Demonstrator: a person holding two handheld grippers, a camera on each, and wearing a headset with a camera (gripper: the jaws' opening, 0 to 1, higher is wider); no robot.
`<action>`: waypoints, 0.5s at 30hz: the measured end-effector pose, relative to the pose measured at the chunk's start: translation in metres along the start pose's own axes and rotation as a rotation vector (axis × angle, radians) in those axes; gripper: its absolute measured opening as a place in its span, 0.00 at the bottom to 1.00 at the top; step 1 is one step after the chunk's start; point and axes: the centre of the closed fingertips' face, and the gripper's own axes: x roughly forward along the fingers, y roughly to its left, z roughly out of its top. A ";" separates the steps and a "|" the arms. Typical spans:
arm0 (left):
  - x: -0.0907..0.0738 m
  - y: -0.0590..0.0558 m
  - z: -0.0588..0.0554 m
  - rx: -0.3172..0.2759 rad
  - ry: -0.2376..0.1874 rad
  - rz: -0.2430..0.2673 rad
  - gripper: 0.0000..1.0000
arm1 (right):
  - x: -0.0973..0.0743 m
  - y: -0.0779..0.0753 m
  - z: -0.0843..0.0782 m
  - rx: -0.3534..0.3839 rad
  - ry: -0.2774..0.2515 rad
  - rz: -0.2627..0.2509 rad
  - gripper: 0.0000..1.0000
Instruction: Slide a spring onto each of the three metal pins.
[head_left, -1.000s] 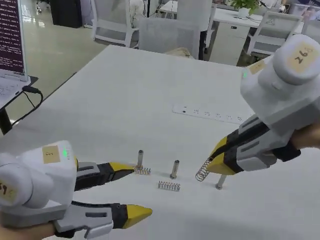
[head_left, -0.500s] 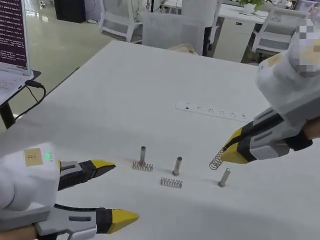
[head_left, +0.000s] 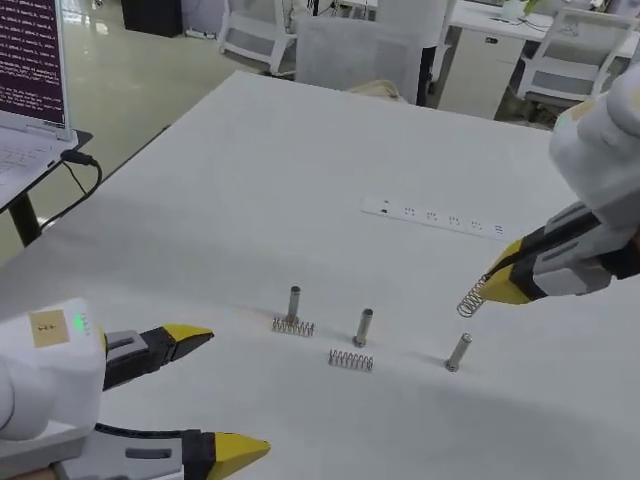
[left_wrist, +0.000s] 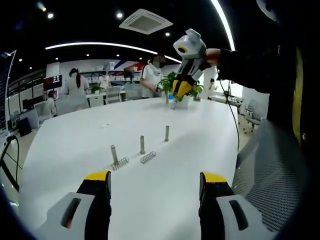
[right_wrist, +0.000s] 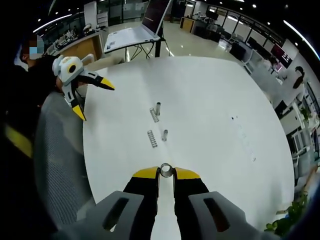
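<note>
The held spring (head_left: 470, 297) hangs at the right of the head view, pinched at its upper end by the right gripper (head_left: 492, 284), whose yellow-tipped jaws are pressed together on it. In the right gripper view the coil shows end-on between the tips at bottom centre. Just below the spring in the head view stands the right pin (head_left: 458, 352), bare; the spring's lower end is near its top but apart from it. Moving left across the frame, there's the middle pin (head_left: 365, 327), also bare, with a second spring (head_left: 350, 360) lying flat on the white tabletop (head_left: 250, 180) just below it in the frame. Further left, the left pin (head_left: 294, 303) stands with a third spring (head_left: 293, 326) lying on its side at its foot, not threaded on; whether the two touch cannot be told. Down in the lower left corner sits the left gripper (head_left: 228, 392), jaws spread wide and holding nothing, well apart from the pins, and the left gripper view looks between those parted tips at the row of three pins mid-frame. Beyond the pins, toward the upper right, a white power strip (head_left: 435, 217) lies on the tabletop. At the upper left edge, off the tabletop, a laptop (head_left: 30, 75) shows a lit screen.
</note>
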 end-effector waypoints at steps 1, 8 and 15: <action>0.000 0.000 0.001 -0.004 -0.003 0.000 0.69 | 0.002 -0.002 -0.002 0.002 0.008 -0.004 0.08; -0.002 0.001 -0.002 -0.008 0.001 0.005 0.70 | 0.014 -0.015 -0.016 0.020 0.053 -0.017 0.08; -0.002 0.001 -0.003 -0.005 0.011 0.010 0.70 | 0.029 -0.024 -0.029 0.044 0.085 -0.014 0.08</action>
